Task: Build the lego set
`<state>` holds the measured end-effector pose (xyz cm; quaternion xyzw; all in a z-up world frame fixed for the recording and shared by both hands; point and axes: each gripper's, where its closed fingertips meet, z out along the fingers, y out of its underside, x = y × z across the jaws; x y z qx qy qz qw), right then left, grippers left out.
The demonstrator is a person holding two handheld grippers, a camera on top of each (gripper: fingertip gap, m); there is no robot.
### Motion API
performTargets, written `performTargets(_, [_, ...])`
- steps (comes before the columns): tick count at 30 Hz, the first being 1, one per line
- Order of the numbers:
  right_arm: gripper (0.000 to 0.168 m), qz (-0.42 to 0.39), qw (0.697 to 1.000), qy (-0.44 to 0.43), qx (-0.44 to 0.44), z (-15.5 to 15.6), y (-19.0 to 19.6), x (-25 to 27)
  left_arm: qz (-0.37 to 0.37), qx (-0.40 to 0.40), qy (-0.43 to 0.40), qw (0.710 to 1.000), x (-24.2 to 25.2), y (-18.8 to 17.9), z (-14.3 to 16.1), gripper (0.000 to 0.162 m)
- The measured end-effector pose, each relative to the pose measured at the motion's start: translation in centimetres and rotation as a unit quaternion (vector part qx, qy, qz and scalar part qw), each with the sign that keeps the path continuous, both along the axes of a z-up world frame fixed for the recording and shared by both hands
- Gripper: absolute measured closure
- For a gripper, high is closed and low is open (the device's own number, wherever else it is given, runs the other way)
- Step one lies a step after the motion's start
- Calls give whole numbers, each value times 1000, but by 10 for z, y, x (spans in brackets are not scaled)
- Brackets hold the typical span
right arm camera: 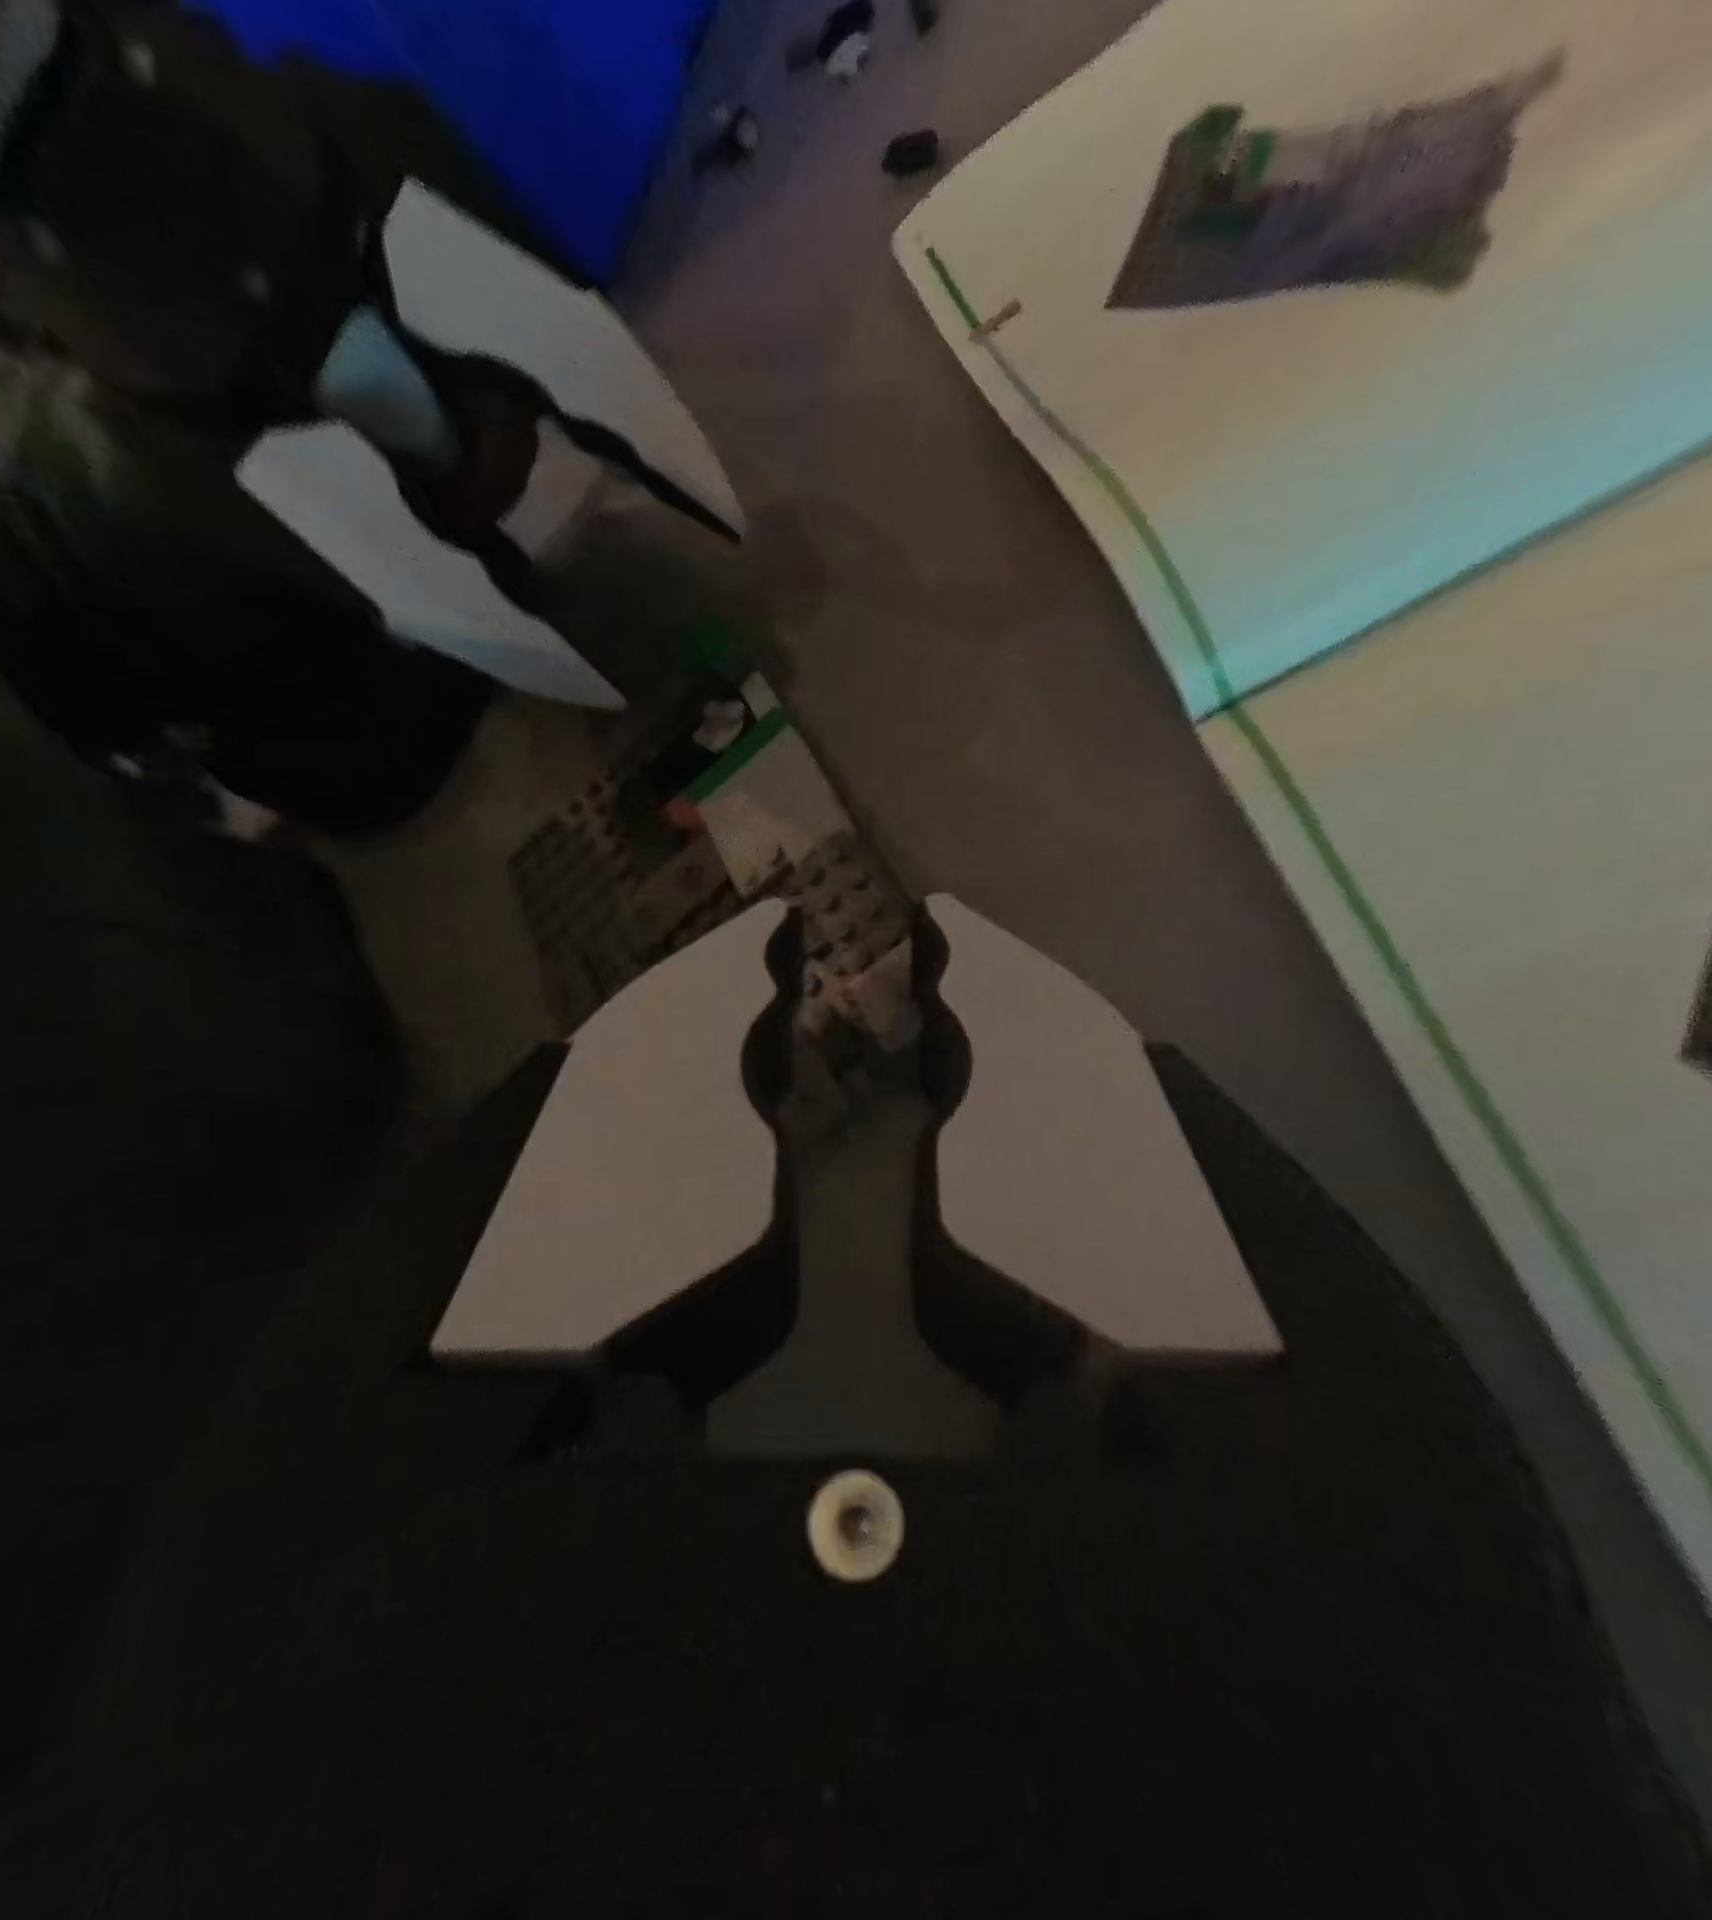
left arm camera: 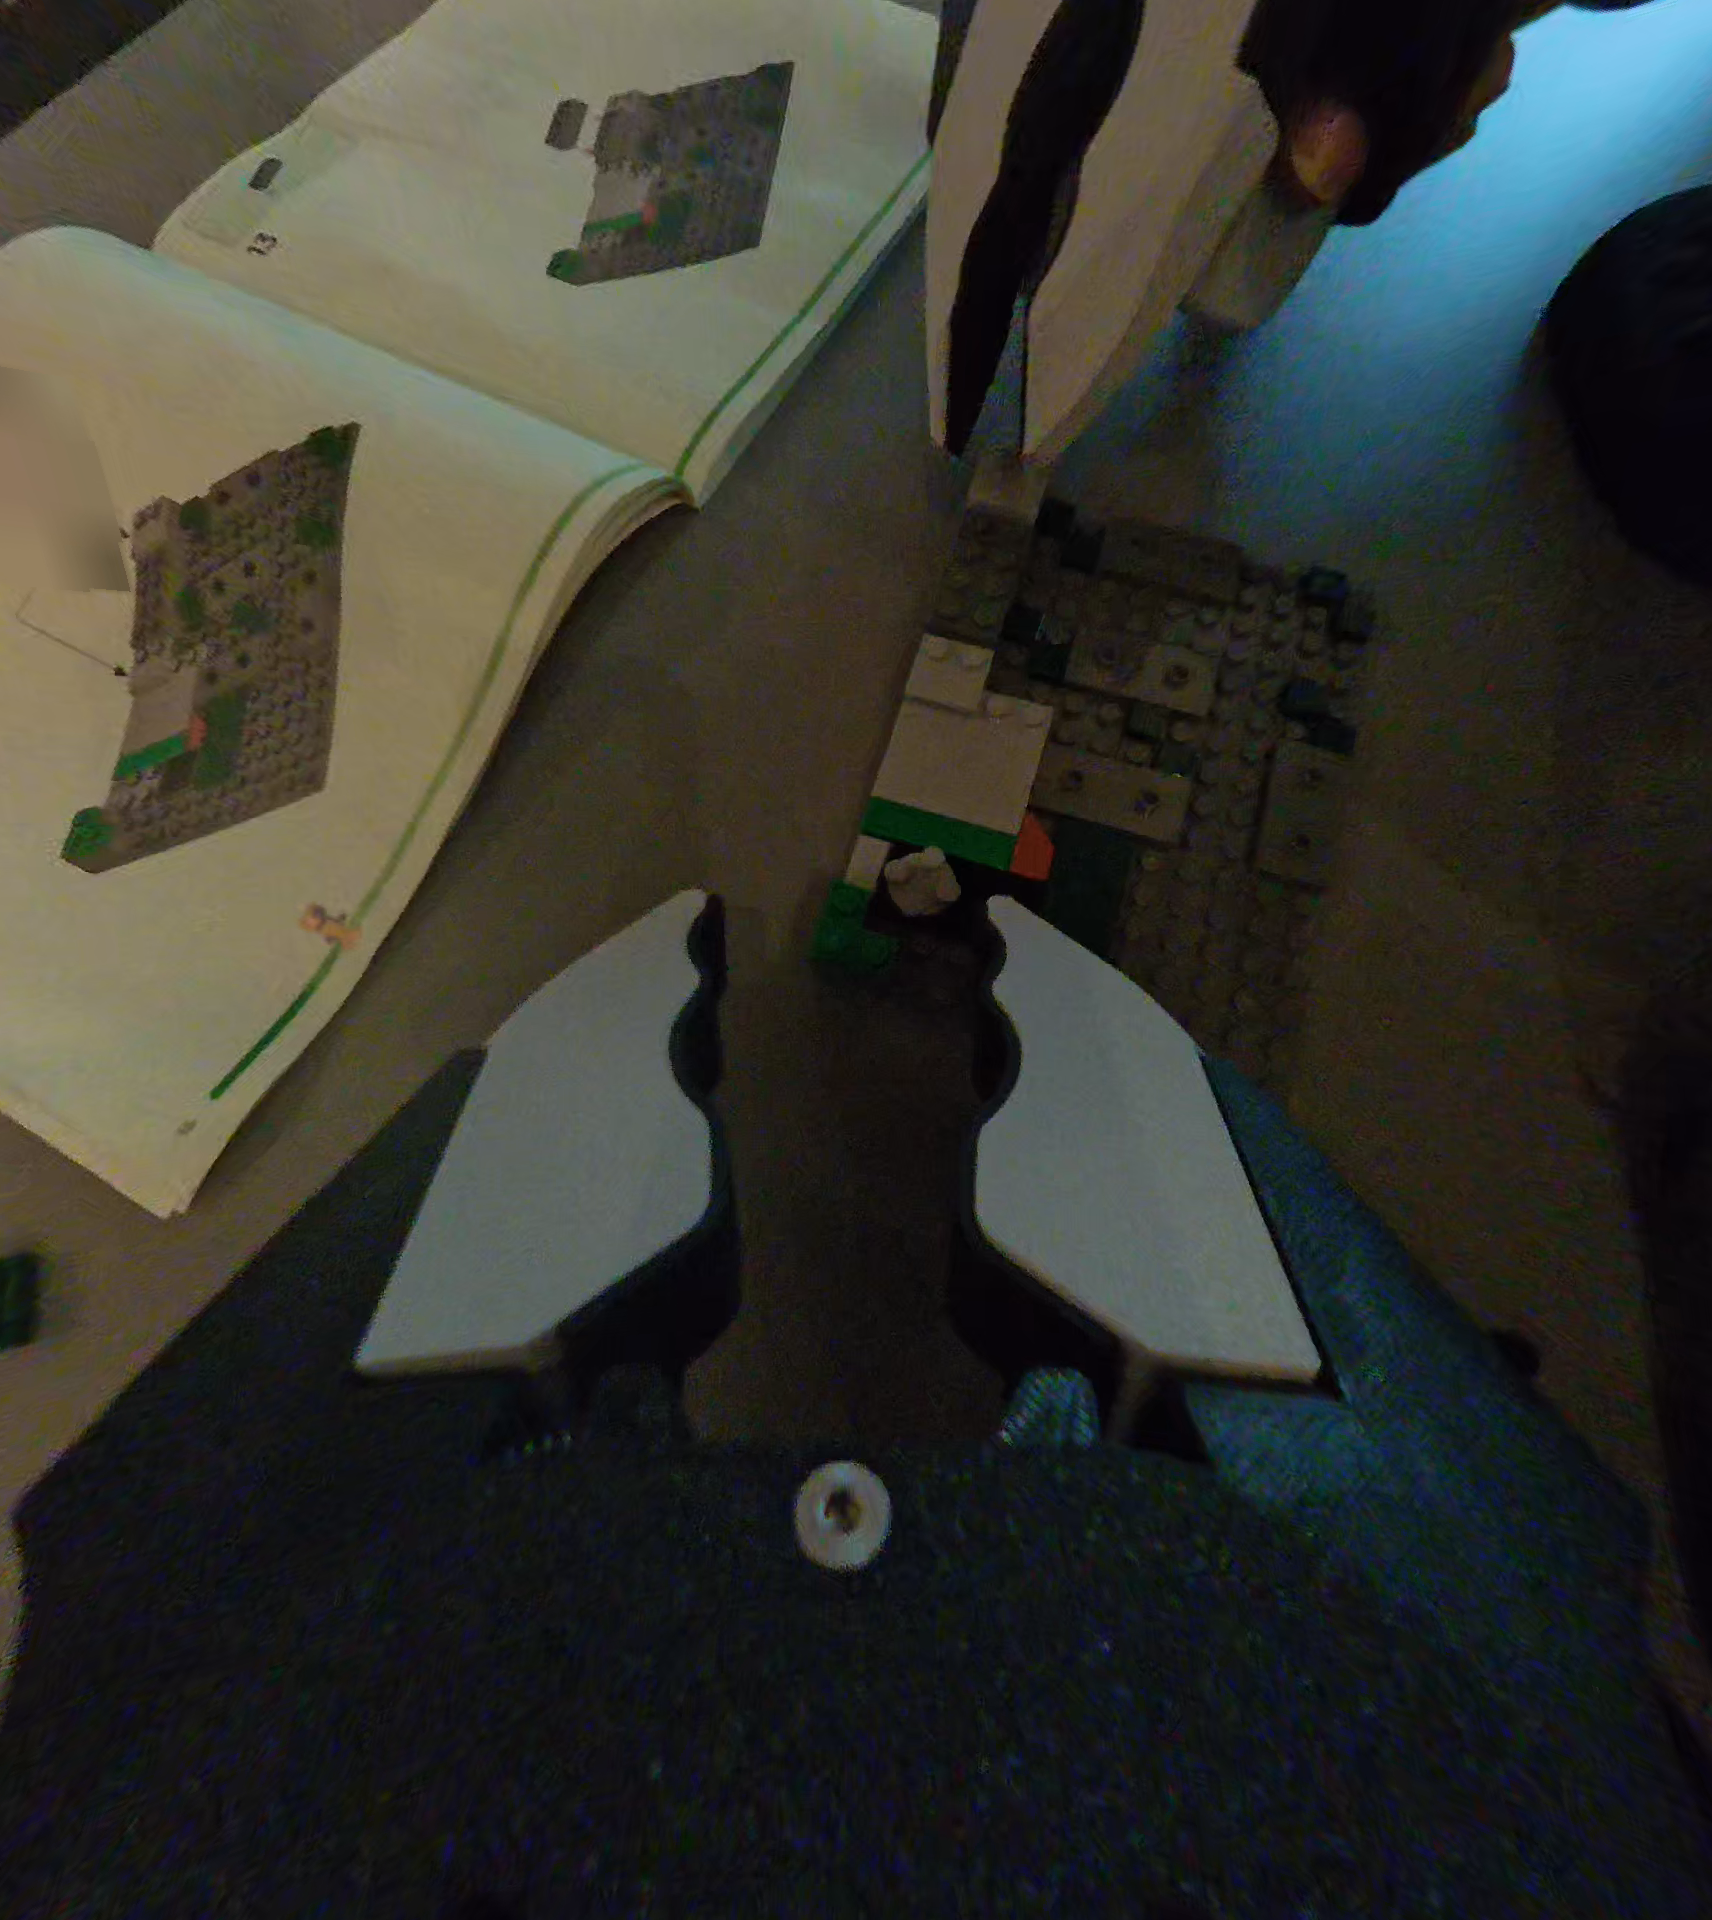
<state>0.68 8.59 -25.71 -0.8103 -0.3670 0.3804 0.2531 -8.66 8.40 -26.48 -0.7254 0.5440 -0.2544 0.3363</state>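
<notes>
The lego build sits on a grey studded baseplate (left arm camera: 1205, 727), with white bricks (left arm camera: 956, 769), a green strip (left arm camera: 935, 831) and an orange piece (left arm camera: 1034, 847) at its near left. My left gripper (left arm camera: 852, 925) is open, its tips just short of a small grey piece (left arm camera: 919, 878) and a green brick (left arm camera: 847, 930). My right gripper (right arm camera: 857, 925) is shut on a grey studded brick (right arm camera: 847, 935) at the far corner of the build. In the left wrist view it comes down from above (left arm camera: 987, 447) onto that brick (left arm camera: 997, 509). The right wrist view is blurred.
An open instruction booklet (left arm camera: 436, 499) lies left of the build and also shows in the right wrist view (right arm camera: 1454, 520). A loose dark green brick (left arm camera: 3, 1304) lies near its corner. A dark round object (left arm camera: 1704, 395) sits far right. Small dark pieces (right arm camera: 909, 151) lie beyond the booklet. Across from one pair of fingers to the other is roughly 10 cm.
</notes>
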Motion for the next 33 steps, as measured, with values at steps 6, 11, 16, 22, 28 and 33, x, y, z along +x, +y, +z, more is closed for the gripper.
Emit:
performTargets(6, [134,134,963,-111,203,0,-7,7,2,-1,-3,1000,0,0,0,120])
performTargets(11, [136,180,952,-144,203,-15,-6,7,2,5,-2,1000,0,0,0,122])
performTargets(16, [151,214,946,-150,190,-21,-2,6,6,10,-7,1000,0,1,2,123])
performTargets(22, [152,240,938,-157,192,-21,3,4,11,7,-16,1000,0,3,3,124])
performTargets(28, [149,215,947,-132,198,-13,7,2,21,12,-34,999,-1,6,9,128])
performTargets(33, [143,122,961,-89,234,20,13,3,43,16,-93,995,-5,12,28,144])
